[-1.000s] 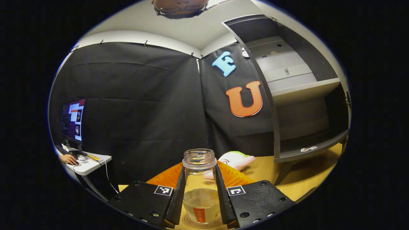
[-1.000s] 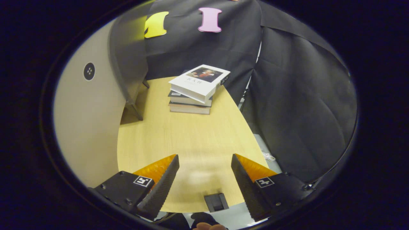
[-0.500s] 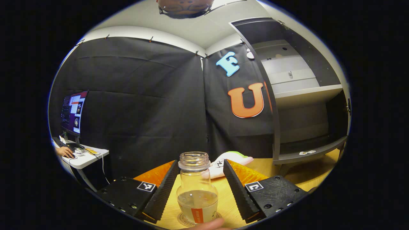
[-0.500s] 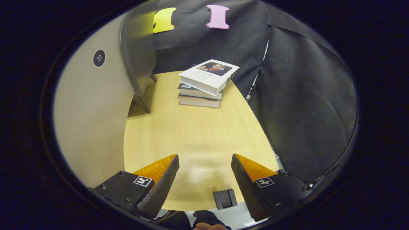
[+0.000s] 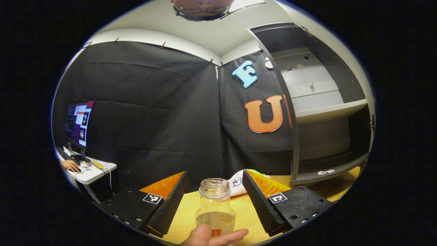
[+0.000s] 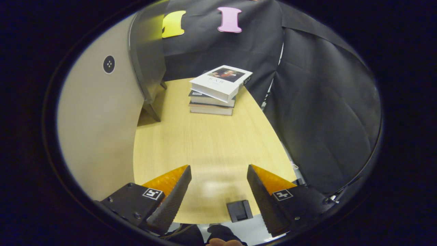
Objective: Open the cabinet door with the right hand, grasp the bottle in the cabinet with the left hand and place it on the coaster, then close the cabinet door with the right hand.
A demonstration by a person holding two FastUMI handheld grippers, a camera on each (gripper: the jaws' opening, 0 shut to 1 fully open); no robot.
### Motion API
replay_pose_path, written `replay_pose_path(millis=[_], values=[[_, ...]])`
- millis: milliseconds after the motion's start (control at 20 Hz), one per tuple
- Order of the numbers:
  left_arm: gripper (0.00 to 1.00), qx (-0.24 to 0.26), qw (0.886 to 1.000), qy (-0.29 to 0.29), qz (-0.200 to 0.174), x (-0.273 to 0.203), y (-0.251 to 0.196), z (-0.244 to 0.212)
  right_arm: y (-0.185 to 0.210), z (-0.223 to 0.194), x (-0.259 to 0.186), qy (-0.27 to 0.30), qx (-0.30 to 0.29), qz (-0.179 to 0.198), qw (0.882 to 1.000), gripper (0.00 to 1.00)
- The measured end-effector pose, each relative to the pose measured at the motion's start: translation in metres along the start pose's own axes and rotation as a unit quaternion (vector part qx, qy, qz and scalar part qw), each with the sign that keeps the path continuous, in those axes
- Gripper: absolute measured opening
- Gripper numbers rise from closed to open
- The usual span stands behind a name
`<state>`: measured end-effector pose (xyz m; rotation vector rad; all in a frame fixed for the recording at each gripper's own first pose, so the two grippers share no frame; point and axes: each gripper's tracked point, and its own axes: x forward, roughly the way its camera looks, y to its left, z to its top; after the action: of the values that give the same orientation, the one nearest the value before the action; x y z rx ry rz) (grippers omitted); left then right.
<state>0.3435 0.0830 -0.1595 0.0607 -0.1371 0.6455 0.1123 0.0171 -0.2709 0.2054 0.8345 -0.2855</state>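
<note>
In the left gripper view a clear uncapped glass bottle [image 5: 215, 205] with some liquid and an orange label stands upright on the wooden table [image 5: 245, 212]. My left gripper [image 5: 214, 186] is open, its fingers apart on either side of the bottle and not touching it. The coaster is hidden under the bottle and behind a hand [image 5: 213, 237] at the bottom edge. The cabinet [image 5: 327, 112] stands open at the right, its shelves bare. In the right gripper view my right gripper [image 6: 218, 182] is open over the table, beside the pale open cabinet door [image 6: 95, 130].
A white and green plush toy [image 5: 239, 177] lies behind the bottle. A stack of books [image 6: 218, 90] sits at the far side of the table [image 6: 205, 143]. A small dark block [image 6: 239, 210] rests at the table's near edge. A monitor [image 5: 78, 123] stands on a side desk.
My left gripper let go of the bottle, opened wide and drew back and up from it. A hand has come into view at the bottom. The right gripper barely shifted.
</note>
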Motion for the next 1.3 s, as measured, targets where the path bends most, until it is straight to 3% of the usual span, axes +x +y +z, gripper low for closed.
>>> replay_pose_path(millis=[250,550,700,850,950,1200,1300], values=[[0.96,0.0,1.0,-0.012,-0.02,0.0,-0.001,0.05,0.001,0.002,-0.011,-0.021,0.021,0.023,0.999,1.0],[0.96,0.002,0.998,-0.046,-0.034,-0.008,-0.011,0.15,-0.004,0.026,-0.038,-0.068,0.081,0.079,0.991,1.0],[0.96,-0.001,0.997,-0.055,-0.049,-0.019,-0.023,0.203,0.002,0.062,-0.069,-0.112,0.146,0.144,0.972,0.99],[0.96,-0.004,0.995,-0.053,-0.085,-0.04,-0.044,0.255,0.003,0.093,-0.099,-0.148,0.16,0.208,0.953,0.99],[0.96,0.0,0.992,-0.041,-0.118,-0.058,-0.061,0.277,0.0,0.116,-0.127,-0.186,0.169,0.252,0.934,0.99],[0.96,-0.042,0.973,0.082,-0.212,-0.102,-0.115,0.274,-0.001,0.147,-0.176,-0.231,0.133,0.334,0.904,0.98],[0.96,-0.041,0.968,0.1,-0.226,-0.113,-0.117,0.277,-0.004,0.151,-0.196,-0.25,0.097,0.327,0.906,1.0]])
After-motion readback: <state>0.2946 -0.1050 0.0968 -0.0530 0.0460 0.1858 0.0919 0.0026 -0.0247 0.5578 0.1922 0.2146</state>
